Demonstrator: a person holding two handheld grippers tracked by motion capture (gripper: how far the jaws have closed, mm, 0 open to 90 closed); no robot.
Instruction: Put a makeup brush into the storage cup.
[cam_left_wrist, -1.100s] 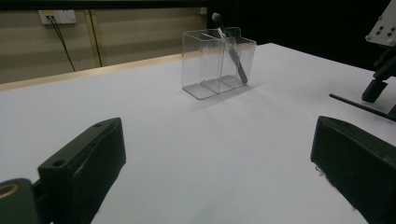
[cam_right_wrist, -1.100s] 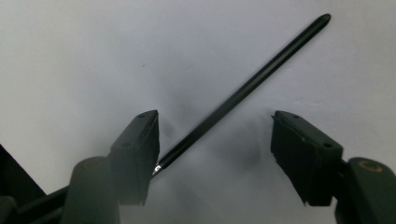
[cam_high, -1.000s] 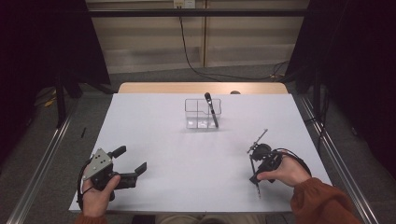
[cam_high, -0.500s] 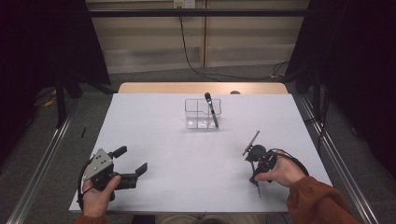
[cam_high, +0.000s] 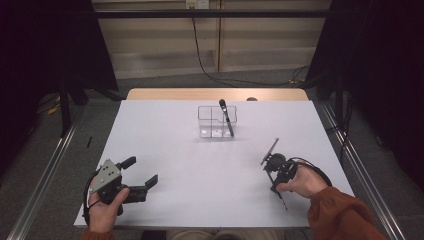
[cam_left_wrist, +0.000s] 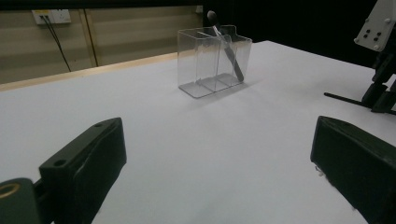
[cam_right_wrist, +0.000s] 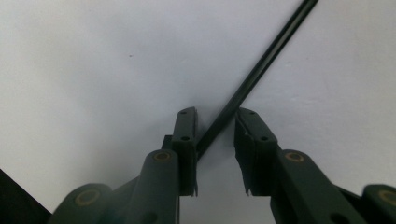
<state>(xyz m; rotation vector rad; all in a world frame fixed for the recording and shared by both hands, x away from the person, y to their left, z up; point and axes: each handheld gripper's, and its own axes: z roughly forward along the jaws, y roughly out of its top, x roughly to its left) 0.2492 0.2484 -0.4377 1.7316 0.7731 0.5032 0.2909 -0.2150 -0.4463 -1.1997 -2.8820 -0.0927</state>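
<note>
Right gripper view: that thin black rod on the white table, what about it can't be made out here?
- Thin black rod: far end cut off by the right gripper view's top edge.
- Its near end: hidden under the right gripper, whose jaws have just been closing with the rod between them.
- Its middle, high view: covered by the right hand.
- What the rod is: too small in the high view.

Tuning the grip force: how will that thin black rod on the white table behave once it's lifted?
The thin black rod looks straight and rigid, so probably stiff rather than floppy. It is very slender, so likely light, and may pivot or slip between the pads of the right hand-held gripper, whose jaws have just been closing around it. If round, it could roll on the smooth white table.
</note>
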